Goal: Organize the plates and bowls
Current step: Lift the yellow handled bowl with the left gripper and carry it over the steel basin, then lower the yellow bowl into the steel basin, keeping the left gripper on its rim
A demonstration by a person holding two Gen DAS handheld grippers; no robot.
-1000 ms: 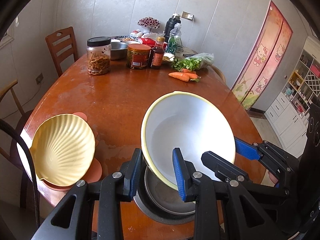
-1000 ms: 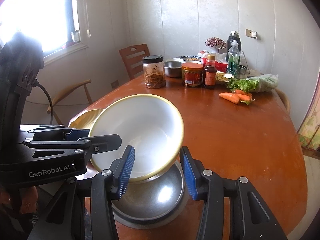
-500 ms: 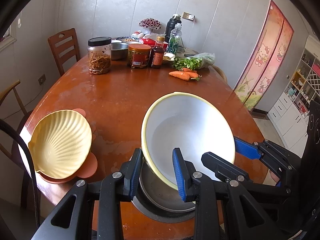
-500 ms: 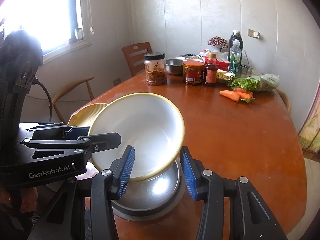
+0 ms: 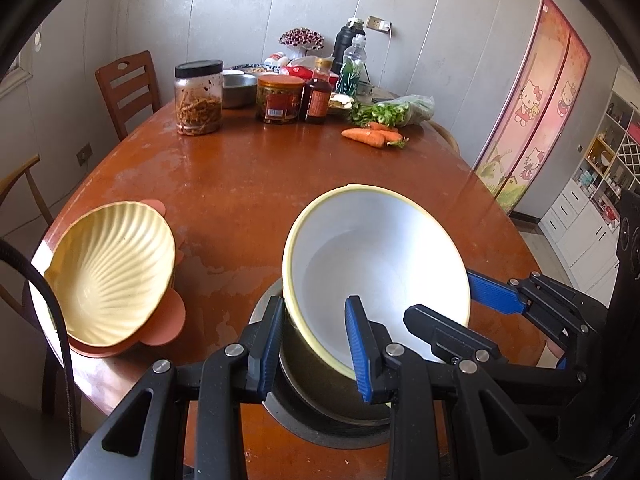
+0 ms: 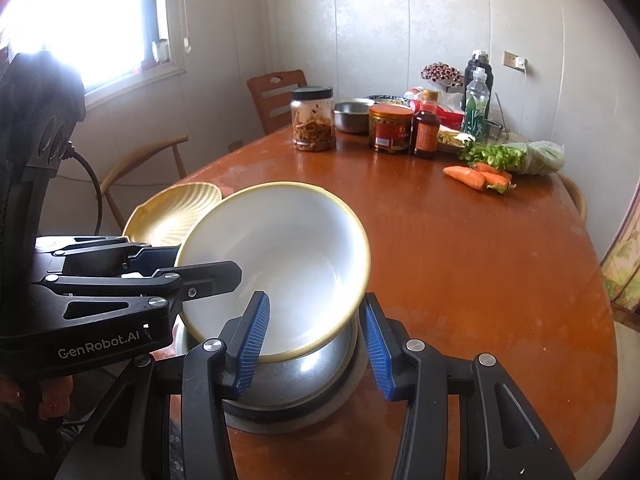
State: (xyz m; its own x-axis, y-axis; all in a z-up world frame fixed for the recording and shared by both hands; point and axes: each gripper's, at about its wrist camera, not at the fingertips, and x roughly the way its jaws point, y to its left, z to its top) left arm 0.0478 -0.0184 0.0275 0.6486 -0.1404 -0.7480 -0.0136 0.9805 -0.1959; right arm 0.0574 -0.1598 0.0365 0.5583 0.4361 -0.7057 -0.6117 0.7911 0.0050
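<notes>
A white bowl with a yellow rim (image 5: 376, 256) (image 6: 288, 256) is tilted over a steel bowl (image 6: 296, 376) (image 5: 316, 384) that sits in a dark plate near the table's front edge. My left gripper (image 5: 316, 344) straddles the white bowl's near rim, one finger inside and one outside, shut on it. My right gripper (image 6: 316, 340) straddles the bowl's opposite rim the same way. A yellow shell-shaped dish (image 5: 108, 268) (image 6: 176, 212) lies on an orange plate (image 5: 160, 320) to the left.
At the far end of the wooden table (image 5: 260, 184) stand a jar (image 5: 199, 98), a red-lidded jar (image 5: 279, 100), a sauce bottle (image 5: 318, 96), a steel bowl (image 5: 238, 88), greens and carrots (image 5: 370, 136). Chairs (image 5: 128, 88) stand on the left.
Both grippers and the white bowl have drawn slightly back and up from the table. The bowl stays tilted in both grips over the steel bowl.
</notes>
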